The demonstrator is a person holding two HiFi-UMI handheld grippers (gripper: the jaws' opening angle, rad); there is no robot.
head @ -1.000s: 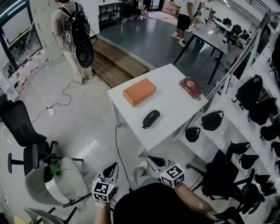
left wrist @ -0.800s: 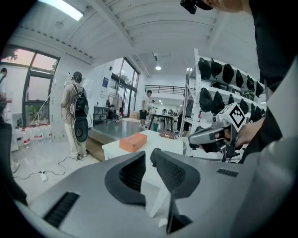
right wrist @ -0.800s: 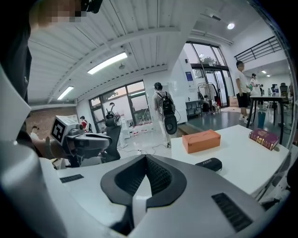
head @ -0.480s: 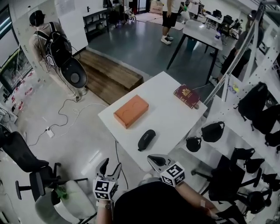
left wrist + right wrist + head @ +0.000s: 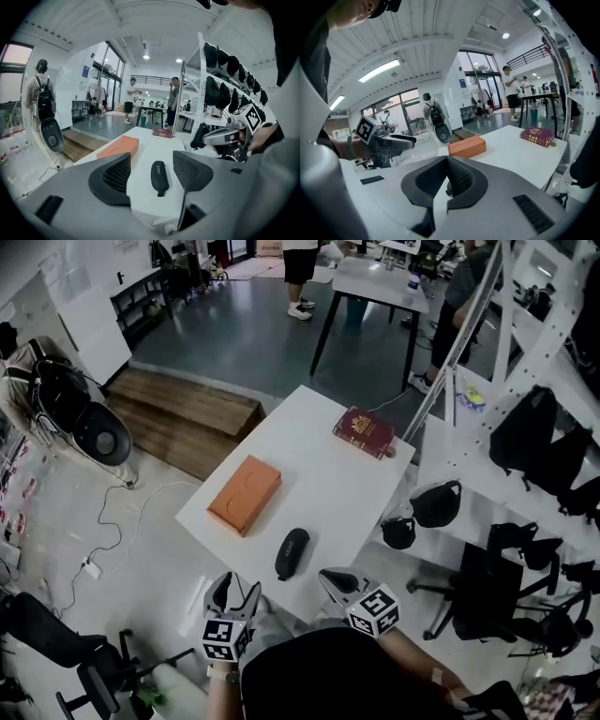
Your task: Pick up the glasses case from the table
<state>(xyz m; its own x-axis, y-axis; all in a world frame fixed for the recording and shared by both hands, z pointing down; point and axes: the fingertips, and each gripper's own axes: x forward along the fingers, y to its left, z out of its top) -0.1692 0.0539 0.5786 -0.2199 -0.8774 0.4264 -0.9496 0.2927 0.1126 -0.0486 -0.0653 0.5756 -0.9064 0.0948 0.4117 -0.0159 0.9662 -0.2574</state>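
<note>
The black oval glasses case (image 5: 292, 552) lies near the near edge of the white table (image 5: 323, 474). In the left gripper view the glasses case (image 5: 159, 177) lies on the table (image 5: 150, 145) ahead of the jaws. My left gripper (image 5: 232, 597) hovers just short of the table's near edge, left of the case; its jaws are opening, with nothing between the pads. That left gripper (image 5: 151, 159) frames the case from a distance. My right gripper (image 5: 333, 579) hangs near the edge to the case's right. The right gripper (image 5: 446, 159) is shut and empty.
An orange box (image 5: 246, 494) lies left of the case and a red book (image 5: 366, 431) at the far corner. Black bags (image 5: 436, 502) hang by the table's right side, under a white rack (image 5: 525, 456). An office chair (image 5: 487, 587) stands right. People stand far back.
The table has come nearer and both grippers have advanced toward its near edge. The left jaws went from shut to open. The right jaws stayed shut.
</note>
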